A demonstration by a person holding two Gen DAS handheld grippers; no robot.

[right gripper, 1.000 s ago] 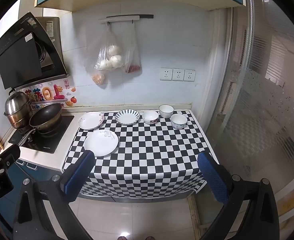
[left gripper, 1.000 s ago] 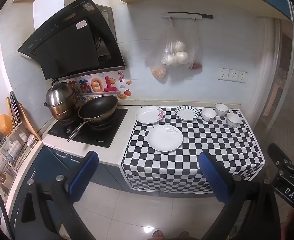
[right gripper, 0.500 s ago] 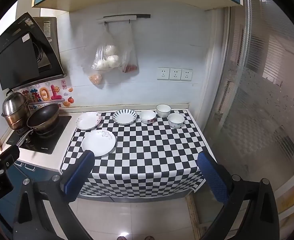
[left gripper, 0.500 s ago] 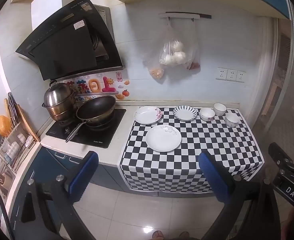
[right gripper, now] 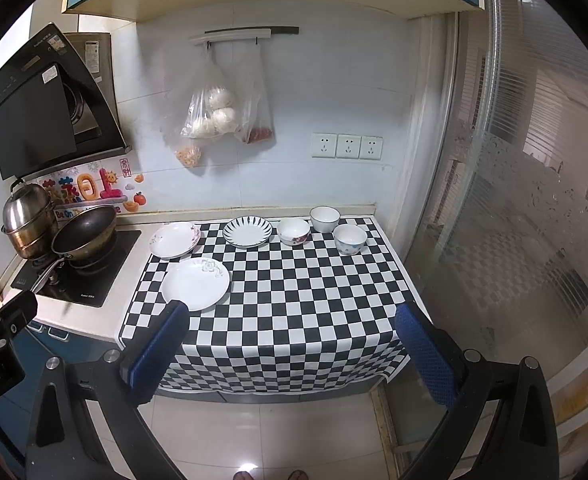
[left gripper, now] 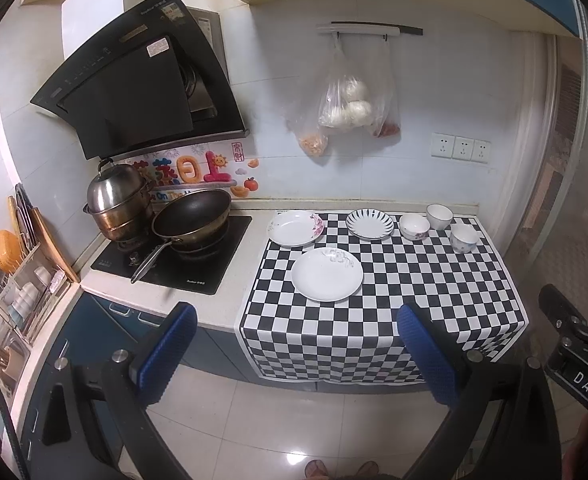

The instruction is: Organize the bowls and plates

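On a black-and-white checkered cloth (left gripper: 413, 288) lie three plates: a large white plate (left gripper: 326, 274) (right gripper: 196, 284) in front, a floral-rimmed plate (left gripper: 295, 228) (right gripper: 175, 240) behind it, and a blue-striped plate (left gripper: 369, 223) (right gripper: 247, 232). Three small bowls stand at the back right: a floral bowl (left gripper: 413, 227) (right gripper: 292, 231), a plain white bowl (left gripper: 439, 216) (right gripper: 324, 219) and a blue-dotted bowl (left gripper: 464, 237) (right gripper: 349, 239). My left gripper (left gripper: 297, 356) and right gripper (right gripper: 290, 356) are both open and empty, held well in front of the counter above the floor.
A wok (left gripper: 192, 220) and a steel steamer pot (left gripper: 116, 200) sit on the hob left of the cloth, under a black range hood (left gripper: 134, 92). Plastic bags of food (left gripper: 345, 108) hang on the wall. A dish rack (left gripper: 18, 280) stands far left. A glass door (right gripper: 513, 220) is on the right.
Both views have shifted slightly; the counter now sits a little lower and closer in the frames. Nothing on the counter has moved and both grippers stay open.
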